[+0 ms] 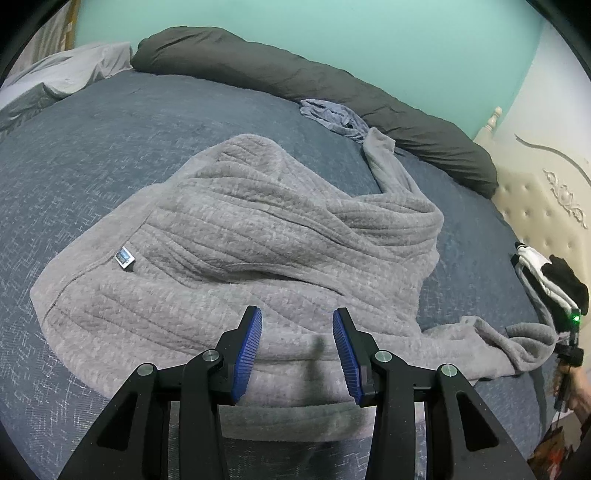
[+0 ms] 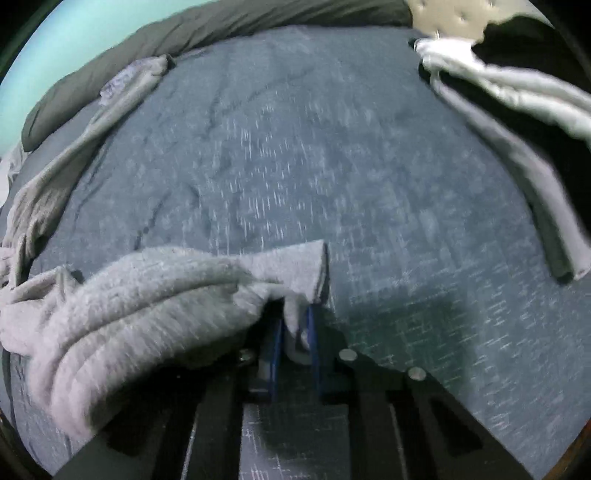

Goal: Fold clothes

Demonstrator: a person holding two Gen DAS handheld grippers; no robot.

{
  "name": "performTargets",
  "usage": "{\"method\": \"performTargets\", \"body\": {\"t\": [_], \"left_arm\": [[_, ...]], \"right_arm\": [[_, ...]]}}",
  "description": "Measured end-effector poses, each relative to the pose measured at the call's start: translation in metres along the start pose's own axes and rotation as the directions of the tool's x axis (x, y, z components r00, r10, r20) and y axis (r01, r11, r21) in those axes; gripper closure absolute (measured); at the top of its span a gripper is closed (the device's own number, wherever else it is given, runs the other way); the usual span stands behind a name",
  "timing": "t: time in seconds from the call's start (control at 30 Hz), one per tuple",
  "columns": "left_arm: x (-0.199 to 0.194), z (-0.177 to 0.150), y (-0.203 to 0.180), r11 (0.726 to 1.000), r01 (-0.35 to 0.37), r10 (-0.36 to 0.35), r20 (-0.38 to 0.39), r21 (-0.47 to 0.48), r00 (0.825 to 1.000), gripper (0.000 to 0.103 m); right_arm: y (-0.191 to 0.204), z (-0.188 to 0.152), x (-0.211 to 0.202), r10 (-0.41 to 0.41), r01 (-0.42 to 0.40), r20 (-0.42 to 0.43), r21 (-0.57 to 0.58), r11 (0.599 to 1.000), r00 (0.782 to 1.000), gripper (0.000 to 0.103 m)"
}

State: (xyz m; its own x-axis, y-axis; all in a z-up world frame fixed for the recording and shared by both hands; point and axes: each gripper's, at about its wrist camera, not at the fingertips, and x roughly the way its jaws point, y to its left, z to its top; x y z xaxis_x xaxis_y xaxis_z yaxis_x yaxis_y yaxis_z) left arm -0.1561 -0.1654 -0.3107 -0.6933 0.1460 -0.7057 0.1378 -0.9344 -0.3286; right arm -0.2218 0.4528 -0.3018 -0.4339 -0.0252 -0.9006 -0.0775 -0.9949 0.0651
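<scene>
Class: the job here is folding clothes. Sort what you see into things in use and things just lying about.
In use: grey fleece garment; its sleeve, clamped in the right tool; left tool, open above the fleece.

Lying about: dark bolster; crumpled blue cloth; black-and-white garment; headboard.

Blue bedspread [image 1: 92, 155], dark bolster [image 1: 314, 85] along teal wall [image 1: 332, 29], cream tufted headboard [image 1: 535, 206]
</scene>
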Motion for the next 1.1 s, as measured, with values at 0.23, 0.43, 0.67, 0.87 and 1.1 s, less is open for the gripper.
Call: {"method": "performTargets", "body": {"t": [0.23, 0.43, 0.67, 0.87, 1.1], "left_arm": [[-0.001, -0.001, -0.007, 1.0, 0.011, -0.011, 0.0, 0.008, 1.0, 0.059], [0.0, -0.002, -0.011, 1.0, 0.008, -0.008, -0.001, 0.017, 1.0, 0.059], [0.002, -0.003, -0.016, 1.0, 0.001, -0.001, -0.005, 0.028, 1.0, 0.059], [0.005, -0.002, -0.02, 0.999, 0.0, 0.0, -0.007, 0.041, 1.0, 0.059], [0.006, -0.002, -0.024, 0.999, -0.001, 0.001, -0.008, 0.054, 1.0, 0.059]], "right_arm": [[-0.049, 0.009, -0.073, -0.094, 0.095, 0.079, -0.013, 0.995, 0.992, 0.092], [-0.093, 0.004, -0.105, -0.225, 0.225, 0.019, -0.034, 0.974, 0.974, 0.092], [-0.116, -0.005, -0.067, -0.258, 0.261, -0.106, 0.021, 0.965, 0.96, 0.091], [-0.1, -0.005, -0.061, -0.293, 0.293, -0.032, -0.008, 0.956, 0.956, 0.057], [-0.08, -0.01, -0.093, -0.182, 0.188, 0.123, -0.043, 0.981, 0.976, 0.054]]}}
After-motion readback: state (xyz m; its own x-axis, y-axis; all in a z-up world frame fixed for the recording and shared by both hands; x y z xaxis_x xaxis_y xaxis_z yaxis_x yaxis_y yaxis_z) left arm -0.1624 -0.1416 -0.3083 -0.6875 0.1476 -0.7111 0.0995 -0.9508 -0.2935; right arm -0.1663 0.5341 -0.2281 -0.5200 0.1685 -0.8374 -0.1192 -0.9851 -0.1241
